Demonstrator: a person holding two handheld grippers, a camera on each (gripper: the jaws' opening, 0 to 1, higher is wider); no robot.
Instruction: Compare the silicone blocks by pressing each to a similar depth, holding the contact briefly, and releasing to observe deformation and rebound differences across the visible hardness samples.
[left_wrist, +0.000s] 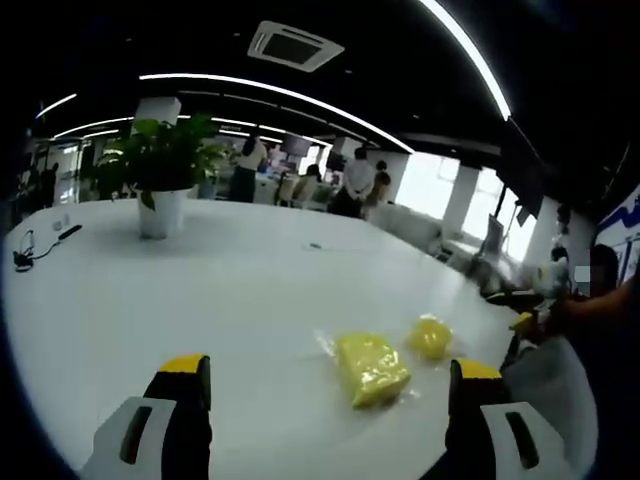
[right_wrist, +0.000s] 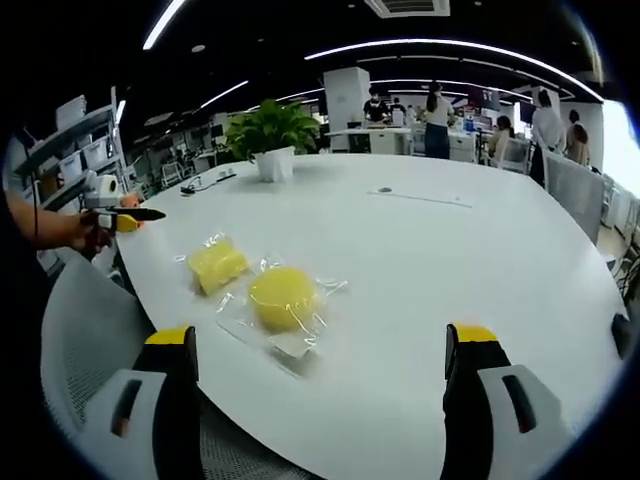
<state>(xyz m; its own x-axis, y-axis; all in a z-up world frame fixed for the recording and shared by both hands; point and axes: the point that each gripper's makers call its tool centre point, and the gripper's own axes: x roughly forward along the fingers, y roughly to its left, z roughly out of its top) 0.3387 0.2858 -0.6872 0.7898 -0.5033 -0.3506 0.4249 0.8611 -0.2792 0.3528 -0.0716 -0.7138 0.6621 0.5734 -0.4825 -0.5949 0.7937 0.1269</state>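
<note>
At the near edge of the big white bench (right_wrist: 420, 260), both grippers are hanging in the air with nothing in them. The right gripper (right_wrist: 320, 350) is sitting with its jaws spread wide, and the left gripper (left_wrist: 325, 385) is doing the same, jaws well apart, yellow tips up.

Just past the right gripper, the round yellow silicone block (right_wrist: 282, 297) is lying in its clear wrap, close to the bench edge. The squarer yellow block (right_wrist: 216, 263) is lying just beside it, a bit farther in, also wrapped. In the left gripper view the same pair is showing from the other side: squarer block (left_wrist: 371, 368) nearer, between the jaws and off to the right, round block (left_wrist: 430, 336) just behind it. Neither block is touching a gripper.

A white mesh chair (right_wrist: 80, 340) is tucked in by the bench edge, under the right gripper.

Farther out, a potted plant (right_wrist: 270, 135) is standing upright in a white pot, with some cables (left_wrist: 35, 245) lying near it.

Way at the back, several people (right_wrist: 437, 125) are standing and sitting around desks under the long ceiling lights (left_wrist: 290, 95).
</note>
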